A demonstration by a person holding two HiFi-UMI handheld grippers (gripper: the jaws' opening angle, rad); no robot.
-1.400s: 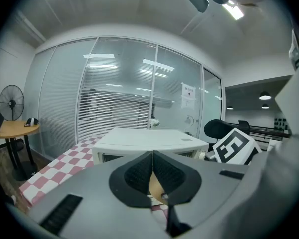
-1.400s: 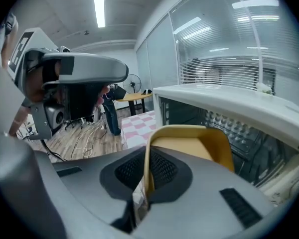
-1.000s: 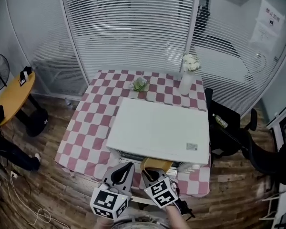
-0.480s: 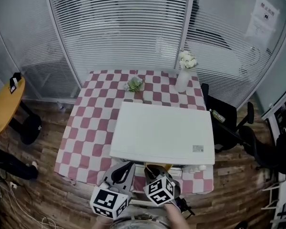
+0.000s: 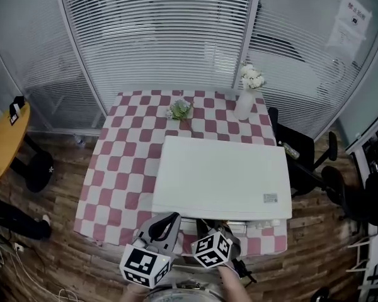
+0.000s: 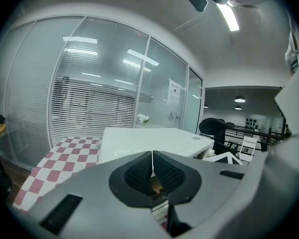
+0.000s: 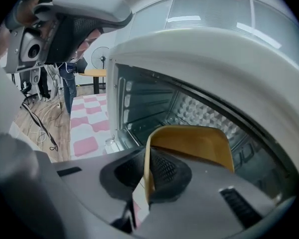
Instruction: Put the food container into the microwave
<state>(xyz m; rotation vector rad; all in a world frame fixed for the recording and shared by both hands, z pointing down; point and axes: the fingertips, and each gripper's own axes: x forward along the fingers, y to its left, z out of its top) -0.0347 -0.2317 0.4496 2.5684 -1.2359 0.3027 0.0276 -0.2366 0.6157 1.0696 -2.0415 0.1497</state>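
Observation:
In the right gripper view my right gripper [image 7: 148, 171] is shut on the near rim of a yellow food container [image 7: 192, 143]. The container's far end reaches into the open cavity of the white microwave [image 7: 199, 59]. In the head view the white microwave [image 5: 220, 176] sits on the checkered table [image 5: 123, 162], and the container is almost wholly hidden under its front edge. My right gripper [image 5: 209, 231] is at the microwave's front. My left gripper [image 5: 166, 225] hangs beside it, shut, with nothing between its jaws. The left gripper [image 6: 152, 173] points along the microwave [image 6: 149, 138] top.
A white vase of flowers [image 5: 246, 96] and a small green plant [image 5: 179, 109] stand at the table's far edge. Black office chairs [image 5: 302, 162] are to the right. A round wooden side table [image 5: 3, 137] is at the left. Glass walls with blinds [image 5: 164, 36] close the back.
The yellow container has gone further under the microwave's front edge and out of the head view. Both grippers stay low at the front. The head view has shifted slightly.

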